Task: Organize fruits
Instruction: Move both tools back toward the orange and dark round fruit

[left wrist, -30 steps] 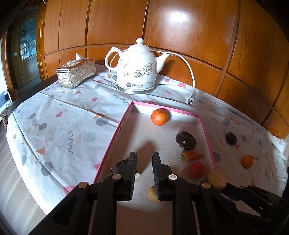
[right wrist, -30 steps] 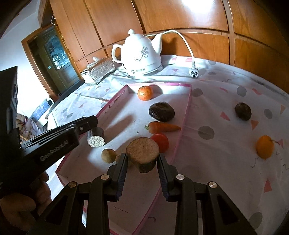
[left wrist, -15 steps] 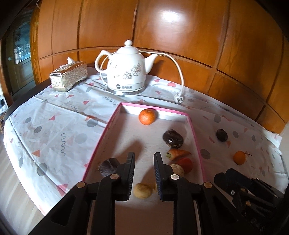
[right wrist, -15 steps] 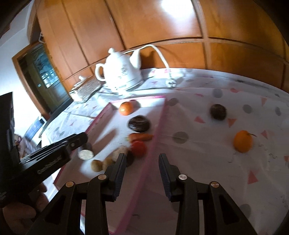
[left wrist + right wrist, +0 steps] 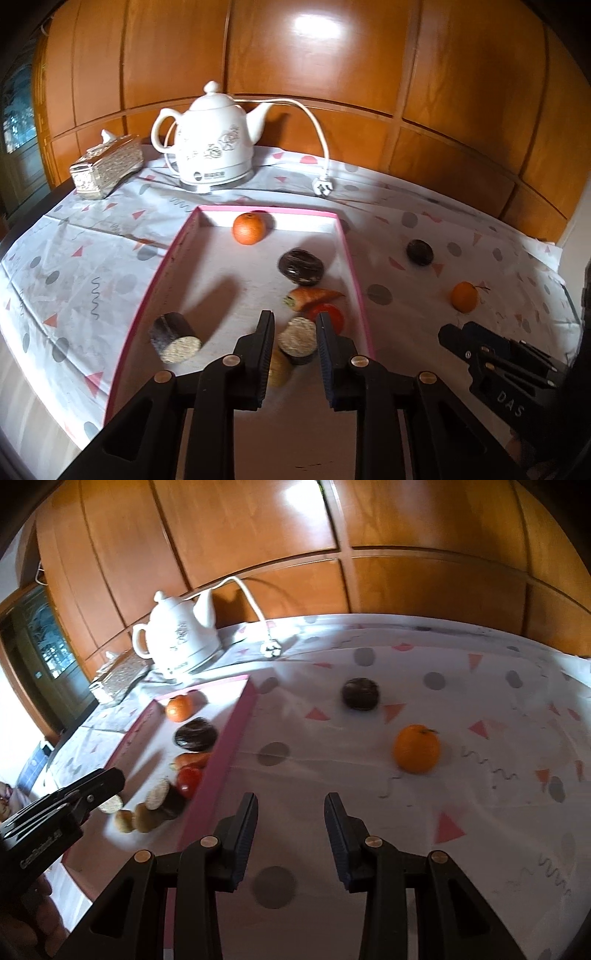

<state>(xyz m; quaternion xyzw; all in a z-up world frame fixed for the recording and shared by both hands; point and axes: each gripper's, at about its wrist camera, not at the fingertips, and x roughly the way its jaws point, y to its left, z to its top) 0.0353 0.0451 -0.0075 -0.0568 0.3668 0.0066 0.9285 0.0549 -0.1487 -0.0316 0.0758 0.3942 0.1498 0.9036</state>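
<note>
The right tool (image 5: 290, 840) hangs over bare cloth just outside the pink tray (image 5: 225, 746), jaws apart with nothing between them. From it the loose orange (image 5: 416, 748) lies at about one o'clock on the bench (image 5: 480, 812), with the dark round fruit (image 5: 360, 693) farther off near twelve. Both are round, so no long axis governs the approach; the right hand is plainly the nearer one.

The left tool (image 5: 294, 352) is over the tray's near end, its jaws narrow but opening, empty. A cut brown cylinder (image 5: 297, 339) shows through the gap, probably lying beyond the tips, though the view is foreshortened.

At the tray's far end, near twelve, sits a second orange (image 5: 249, 229), with the white kettle (image 5: 212, 138) behind.
</note>
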